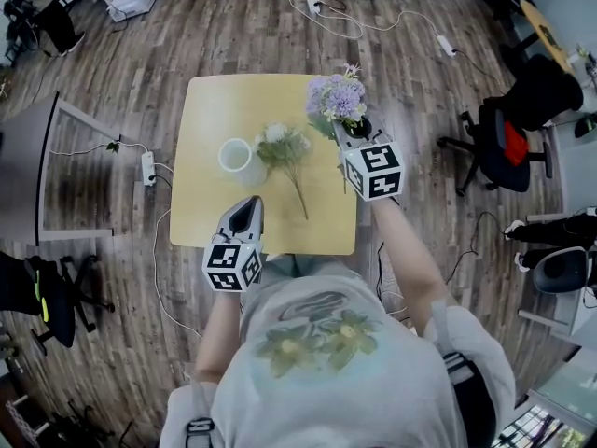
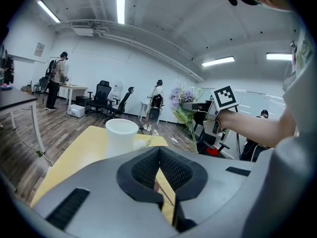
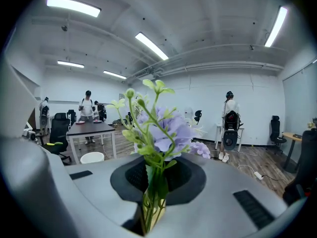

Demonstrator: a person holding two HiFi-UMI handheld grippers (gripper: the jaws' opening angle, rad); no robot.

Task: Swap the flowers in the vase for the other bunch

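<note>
Here, the purple bunch is held clear of the table, above its far right corner, its green stems clamped between the closed jaws of the right gripper. The right gripper view shows the stems running up through the narrow gap between the pads, with the lilac blooms and pale green buds spreading just beyond the right gripper. The white bunch lies flat near the middle of the tabletop, heads towards the far edge and stem trailing towards the person. The vase stands upright just to the left of those heads. The left gripper hovers over the near edge of the table, pointing towards the vase. In the left gripper view its ribbed pads meet at the tips and grip nothing, and the stem seen below them lies on the table beyond the left gripper. Around the table are a wooden floor with cables and an office chair at the right.
</note>
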